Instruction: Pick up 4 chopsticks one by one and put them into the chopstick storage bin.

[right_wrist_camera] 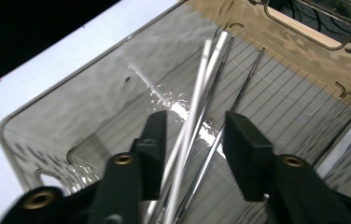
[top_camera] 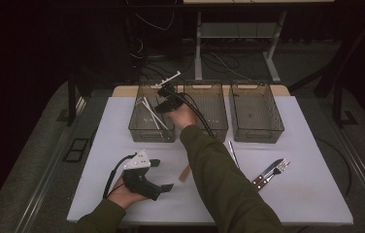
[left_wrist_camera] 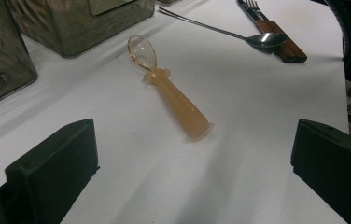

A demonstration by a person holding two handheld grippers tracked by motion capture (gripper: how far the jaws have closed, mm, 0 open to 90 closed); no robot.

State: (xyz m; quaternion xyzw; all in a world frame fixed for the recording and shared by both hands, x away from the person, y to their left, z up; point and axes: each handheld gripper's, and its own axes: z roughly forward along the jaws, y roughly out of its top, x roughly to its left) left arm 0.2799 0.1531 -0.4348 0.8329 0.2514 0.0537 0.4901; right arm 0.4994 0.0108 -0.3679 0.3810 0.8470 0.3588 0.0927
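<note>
The right gripper (right_wrist_camera: pixel 192 140), jaws parted, hangs inside the left bin (top_camera: pixel 137 127) over the chopsticks (right_wrist_camera: pixel 197 112) lying loose on its floor; it should lift straight up, clear of the wall. The left gripper (left_wrist_camera: pixel 192 163) waits wide open before the amber spoon (left_wrist_camera: pixel 173 93), which lies on the table (top_camera: pixel 297 194).

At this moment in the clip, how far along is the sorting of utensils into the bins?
Done: several chopsticks already lie in the left bin. In hand: the right gripper hangs over that bin, jaws apart around the sticks without pressing them. The left gripper rests open on the table, facing the translucent spoon. Left: that spoon, the metal spoon, and the knife and fork. The other two bins look empty.
</note>
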